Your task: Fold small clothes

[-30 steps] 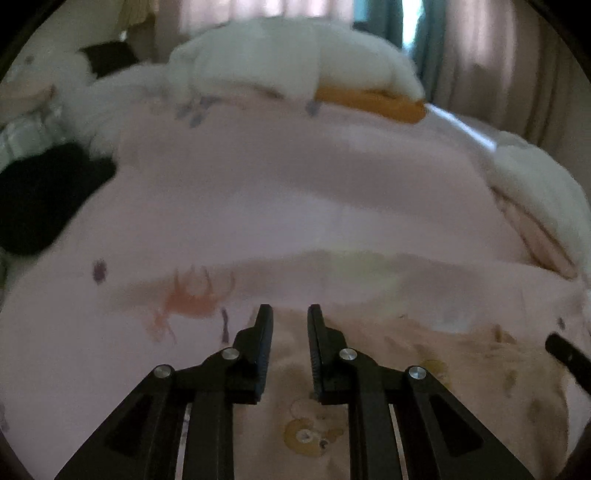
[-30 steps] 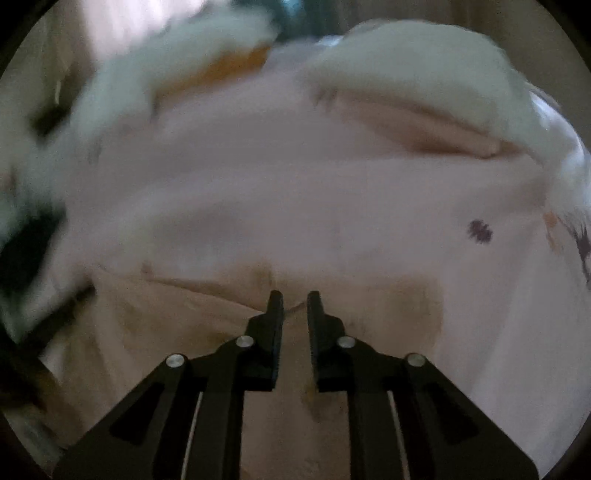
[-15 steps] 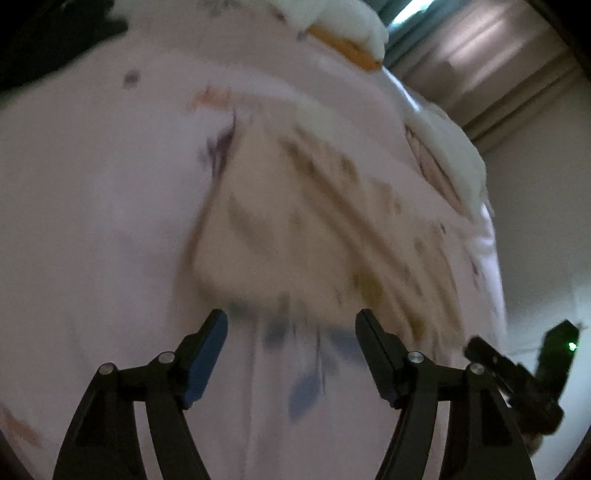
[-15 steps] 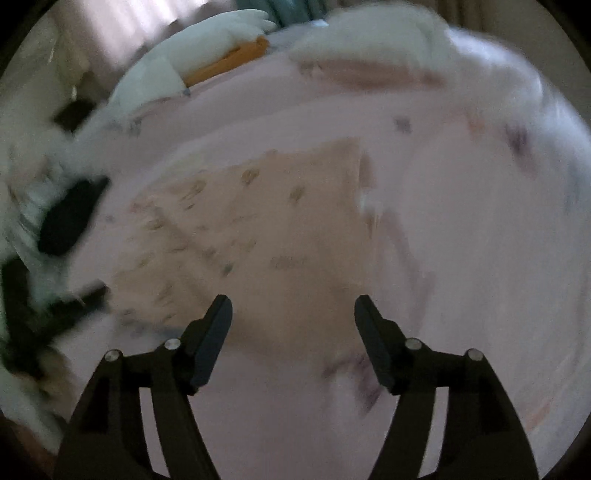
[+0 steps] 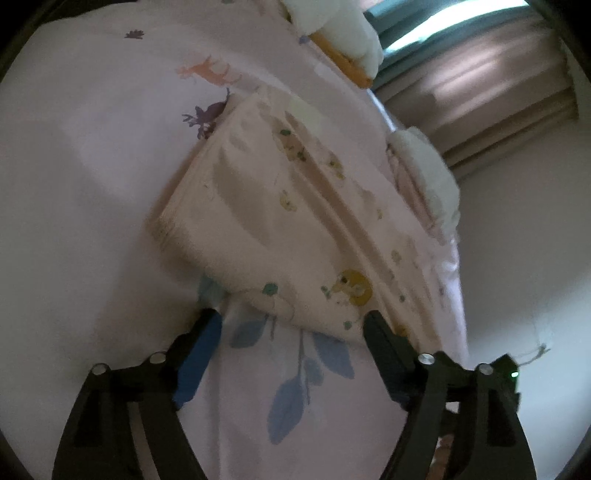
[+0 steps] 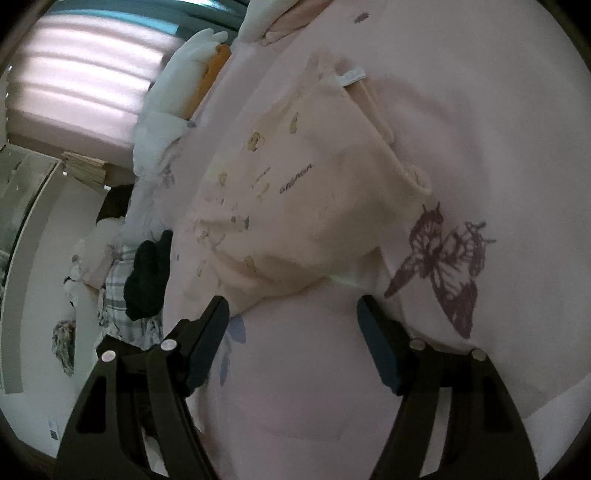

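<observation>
Left gripper (image 5: 291,325) jaws opening wide, right gripper (image 6: 291,314) spread; both empty, folded garment (image 5: 280,221) just ahead.

Folded garment (image 5: 291,221) on bedsheet (image 5: 92,166), plush toys (image 5: 354,33) behind
</observation>
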A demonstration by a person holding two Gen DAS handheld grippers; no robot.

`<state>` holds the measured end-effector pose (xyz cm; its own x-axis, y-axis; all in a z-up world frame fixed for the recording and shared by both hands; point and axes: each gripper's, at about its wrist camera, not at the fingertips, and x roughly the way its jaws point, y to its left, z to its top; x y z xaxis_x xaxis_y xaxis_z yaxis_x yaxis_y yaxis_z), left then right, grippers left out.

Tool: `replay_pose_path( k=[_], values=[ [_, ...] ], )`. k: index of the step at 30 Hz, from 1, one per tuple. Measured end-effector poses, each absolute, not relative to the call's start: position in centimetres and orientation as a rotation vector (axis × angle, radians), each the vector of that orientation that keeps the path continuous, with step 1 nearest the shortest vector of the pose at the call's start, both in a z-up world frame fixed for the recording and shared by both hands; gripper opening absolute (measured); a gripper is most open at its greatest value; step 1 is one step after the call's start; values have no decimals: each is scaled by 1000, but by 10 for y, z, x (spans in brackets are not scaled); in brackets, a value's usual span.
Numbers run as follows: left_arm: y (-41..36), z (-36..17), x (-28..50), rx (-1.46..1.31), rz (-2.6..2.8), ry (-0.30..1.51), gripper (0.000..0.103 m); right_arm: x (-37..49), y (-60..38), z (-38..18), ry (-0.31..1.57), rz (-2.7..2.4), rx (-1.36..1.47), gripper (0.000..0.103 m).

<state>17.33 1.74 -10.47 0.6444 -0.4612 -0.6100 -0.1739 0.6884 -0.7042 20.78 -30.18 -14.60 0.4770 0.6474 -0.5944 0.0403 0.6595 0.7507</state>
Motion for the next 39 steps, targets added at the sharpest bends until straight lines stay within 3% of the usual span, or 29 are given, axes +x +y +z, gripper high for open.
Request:
replay_pose_path(
  k=[7,13,27,35,39],
  values=[
    [11,-106,184,-771,-222,837,87,217,-295,-145,945,444,748,73],
    [5,-105,190,-677,-225,861,89,229,-288,-143,928,448,753,86],
    [14,-109,203,-789,-215,881,89,245,-287,-144,931,448,779,87],
    [29,-117,239,-1017,-239,908,89,275,-281,-145,950,419,815,89],
    [28,-122,264,-1081,-209,914,77,294,-275,-144,948,399,803,88]
  ],
)
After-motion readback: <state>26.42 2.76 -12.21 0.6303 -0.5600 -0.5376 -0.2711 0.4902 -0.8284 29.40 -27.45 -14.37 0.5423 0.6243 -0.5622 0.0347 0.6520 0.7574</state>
